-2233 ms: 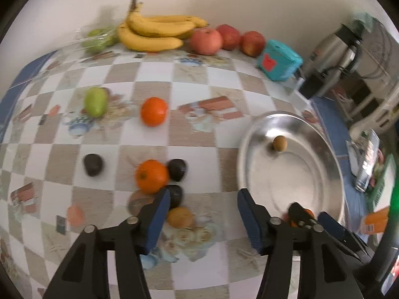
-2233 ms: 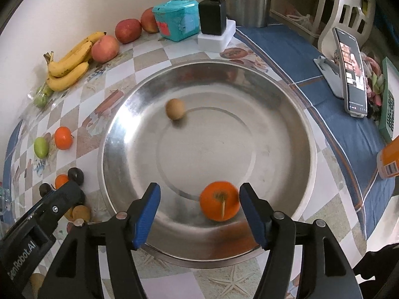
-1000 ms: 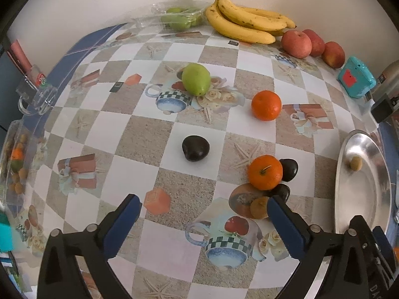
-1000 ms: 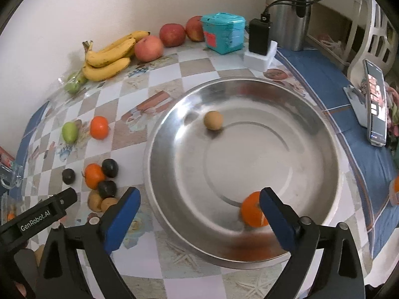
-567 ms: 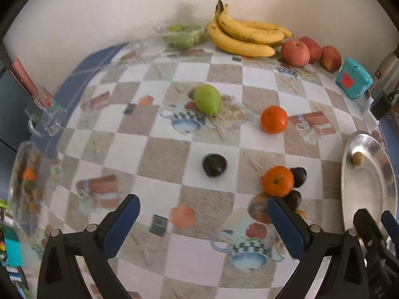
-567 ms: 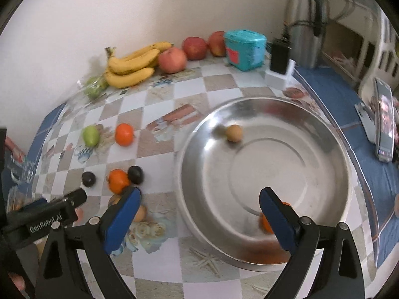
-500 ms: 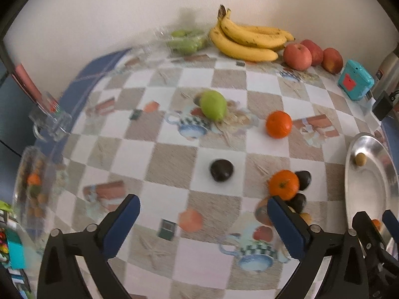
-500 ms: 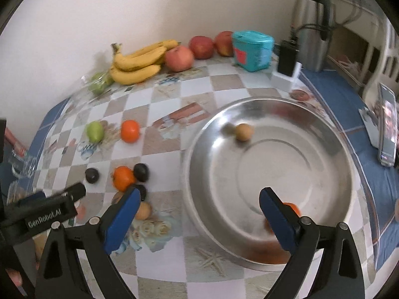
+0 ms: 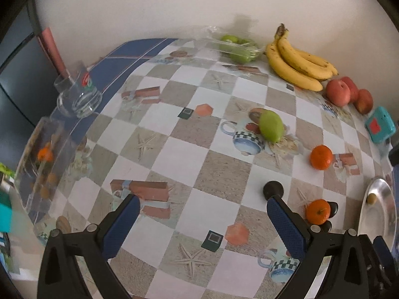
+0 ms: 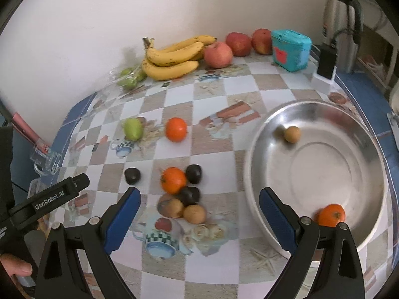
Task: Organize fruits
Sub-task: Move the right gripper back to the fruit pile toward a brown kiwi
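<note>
A steel bowl (image 10: pixel 369 194) on the right holds an orange (image 10: pixel 331 214) and a small brown fruit (image 10: pixel 292 134). On the checkered table lie two oranges (image 10: pixel 176 129) (image 10: pixel 173 180), a green pear (image 10: pixel 133 128), several dark fruits (image 10: pixel 193 173) and two brown fruits (image 10: pixel 194 213). My right gripper (image 10: pixel 198 211) hangs open above this cluster, holding nothing. My left gripper (image 9: pixel 202 219) is open and empty over bare table; a dark fruit (image 9: pixel 273 189) sits just past its right finger (image 9: pixel 286 226). The bowl's edge (image 9: pixel 369 211) shows at far right there.
Bananas (image 10: pixel 172 57), apples (image 10: pixel 218 51), a bag of green fruit (image 10: pixel 129 77) and a teal box (image 10: pixel 290 46) line the back wall. A kettle (image 10: pixel 341 7) and charger (image 10: pixel 326 62) stand at the back right. A glass mug (image 9: pixel 77 94) and clear box (image 9: pixel 45 164) sit at the table's left edge.
Both grippers drew back and swung left. The right one left the orange in the bowl and now faces the fruit cluster. The left one opened wider.
</note>
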A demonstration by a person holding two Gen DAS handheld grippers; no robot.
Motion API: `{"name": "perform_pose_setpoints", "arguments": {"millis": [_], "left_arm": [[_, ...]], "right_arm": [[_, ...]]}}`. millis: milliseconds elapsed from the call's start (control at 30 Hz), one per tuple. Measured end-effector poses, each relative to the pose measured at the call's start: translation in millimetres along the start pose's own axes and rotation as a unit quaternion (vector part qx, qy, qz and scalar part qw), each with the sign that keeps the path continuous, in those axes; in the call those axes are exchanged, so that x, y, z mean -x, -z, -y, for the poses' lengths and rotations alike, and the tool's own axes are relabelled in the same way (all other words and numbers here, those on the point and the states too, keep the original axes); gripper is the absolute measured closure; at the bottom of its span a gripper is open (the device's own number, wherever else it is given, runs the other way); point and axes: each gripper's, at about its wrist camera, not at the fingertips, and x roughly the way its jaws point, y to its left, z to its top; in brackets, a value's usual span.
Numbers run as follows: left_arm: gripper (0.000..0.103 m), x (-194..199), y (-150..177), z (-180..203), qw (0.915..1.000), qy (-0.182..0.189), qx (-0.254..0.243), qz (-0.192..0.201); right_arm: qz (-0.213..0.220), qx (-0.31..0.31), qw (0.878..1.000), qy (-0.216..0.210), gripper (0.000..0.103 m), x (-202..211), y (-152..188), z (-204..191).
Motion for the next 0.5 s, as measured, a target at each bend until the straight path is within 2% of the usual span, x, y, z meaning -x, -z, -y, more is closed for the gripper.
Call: {"name": "perform_pose_setpoints", "arguments": {"millis": [233, 267, 367, 500], "left_arm": [[0.000, -7, -1, 4, 0.9999, 0.005, -0.001, -0.014], [0.000, -9, -1, 4, 0.9999, 0.003, 0.004, -0.016], [0.000, -12, -2, 0, 0.9997, 0.004, 0.017, -0.019], [0.000, -17, -2, 3, 0.9991, 0.023, 0.021, -0.029]], "right_arm": [[-0.013, 0.017, 1.000, -0.014, 0.008, -13, -6, -19], [-0.017, 0.019, 1.000, -0.012, 0.010, -16, -8, -20], [-0.028, 0.025, 0.999, -0.003, 0.025, -24, -10, -20], [-0.050, 0.014, 0.999, -0.006, 0.031, -32, -6, -10]]}}
